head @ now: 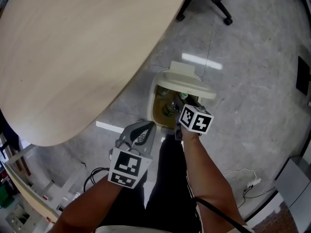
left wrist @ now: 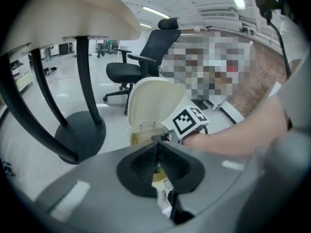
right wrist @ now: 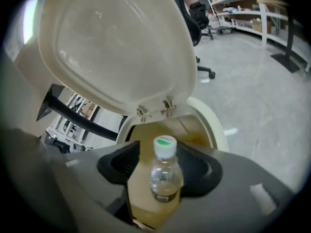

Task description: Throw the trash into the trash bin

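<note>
A cream trash bin (head: 151,100) stands on the floor by the table with its lid (head: 183,73) swung up. My right gripper (head: 184,103) hangs over the bin's mouth. In the right gripper view a small clear bottle (right wrist: 165,174) with a white and green cap stands upright between the jaws of the right gripper (right wrist: 160,155). A gap shows beside the bottle, so the pads do not press it. Below it lies the bin's yellowish inside (right wrist: 194,130), and the lid (right wrist: 116,47) is behind. My left gripper (head: 145,127) is shut and empty, pointing at the bin's front; its pads (left wrist: 154,157) meet.
A large pale round table (head: 73,47) covers the upper left; its black base (left wrist: 80,135) stands left of the bin. A black office chair (left wrist: 146,62) sits beyond. White cables (head: 248,183) lie on the grey floor at right, and shelving (head: 24,188) is at lower left.
</note>
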Tool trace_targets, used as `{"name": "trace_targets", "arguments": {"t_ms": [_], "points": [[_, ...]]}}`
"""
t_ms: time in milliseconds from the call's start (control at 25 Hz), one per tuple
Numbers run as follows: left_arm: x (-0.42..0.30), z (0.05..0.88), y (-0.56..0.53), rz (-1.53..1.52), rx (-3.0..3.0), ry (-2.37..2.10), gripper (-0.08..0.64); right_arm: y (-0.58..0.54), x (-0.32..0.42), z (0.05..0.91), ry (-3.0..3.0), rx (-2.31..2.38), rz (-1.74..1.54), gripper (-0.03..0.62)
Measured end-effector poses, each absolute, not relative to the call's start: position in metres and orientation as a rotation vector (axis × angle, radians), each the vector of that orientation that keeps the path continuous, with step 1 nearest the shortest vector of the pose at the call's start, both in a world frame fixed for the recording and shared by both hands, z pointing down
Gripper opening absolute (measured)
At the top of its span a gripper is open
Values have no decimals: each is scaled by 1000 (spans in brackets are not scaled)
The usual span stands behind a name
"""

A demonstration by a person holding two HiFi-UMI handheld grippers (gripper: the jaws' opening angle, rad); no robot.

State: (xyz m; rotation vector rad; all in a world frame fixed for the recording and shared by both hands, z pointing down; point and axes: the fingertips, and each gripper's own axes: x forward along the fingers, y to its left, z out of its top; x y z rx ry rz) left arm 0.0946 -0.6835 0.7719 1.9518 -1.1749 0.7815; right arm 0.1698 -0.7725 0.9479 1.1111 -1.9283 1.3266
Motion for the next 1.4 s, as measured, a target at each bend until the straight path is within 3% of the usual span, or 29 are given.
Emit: {"name": "trace_targets", "arguments": {"t_ms": [80,440,480,680,760,1400], "points": [[94,771,-682,777,1952,-1177,9,-765,169,954,-1882,1079,1371,288],[90,778,-684,781,1960,-1182,9,-755,159,938,-1960,964,1288,288],[92,776,-684,780,1967,-1178,9,-754,158,932,-1975,948,1289,283],[101,748,-678,752,2024,-1151,9,-742,142,881,-2100,812,1348,57],[105,733,-672,741,2047,-1136,9,-734,140,855,-2146,772,1321,7],[100,585,-668,640,2261,-1190,9,-704,166,604,-2441,833,861,3]]}}
